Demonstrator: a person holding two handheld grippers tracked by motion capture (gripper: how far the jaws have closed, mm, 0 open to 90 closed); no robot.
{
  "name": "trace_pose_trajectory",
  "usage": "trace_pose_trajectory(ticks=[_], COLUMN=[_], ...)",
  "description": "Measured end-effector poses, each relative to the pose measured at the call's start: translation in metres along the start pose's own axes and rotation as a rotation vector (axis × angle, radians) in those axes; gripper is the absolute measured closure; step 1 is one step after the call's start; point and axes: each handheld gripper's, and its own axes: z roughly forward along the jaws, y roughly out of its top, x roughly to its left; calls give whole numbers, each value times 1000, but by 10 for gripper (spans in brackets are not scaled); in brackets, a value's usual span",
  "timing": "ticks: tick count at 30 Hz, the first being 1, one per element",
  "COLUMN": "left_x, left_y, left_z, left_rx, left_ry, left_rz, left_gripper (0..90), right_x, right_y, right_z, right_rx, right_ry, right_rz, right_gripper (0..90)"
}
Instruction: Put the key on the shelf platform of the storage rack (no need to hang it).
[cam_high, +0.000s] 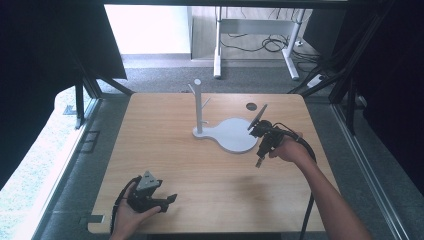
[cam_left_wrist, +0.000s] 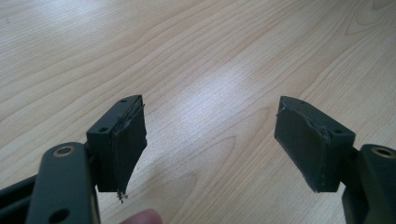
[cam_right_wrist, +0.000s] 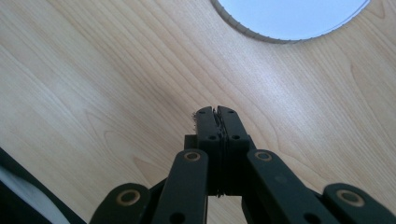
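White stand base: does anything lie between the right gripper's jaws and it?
Nothing visible does. The right gripper, jaws shut and empty, points down at bare wooden table, and the white stand base lies just beyond with only wood between. The left gripper rests open, far off at the near edge.

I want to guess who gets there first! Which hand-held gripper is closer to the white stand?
Right. The right hand-held gripper hovers just beside the white stand, at its round base. The left hand-held gripper sits far away near the table's front edge.
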Motion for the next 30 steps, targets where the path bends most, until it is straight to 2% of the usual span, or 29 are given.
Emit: trace_pose_trajectory(ticks=[18,30], left_x=[2,3], left_y=[0,-1], left_z=[-1,-1], left_rx=[-4,-4], left_ry=[2,2], left_rz=[-1,-5], left_gripper=[253,253], right_x=[-18,-24], right_y=[15,29], right_z=[1,0], right_rx=[-1,-2], right_ry=[-3,-3], right_rz=[51,58], right_gripper=[900,900])
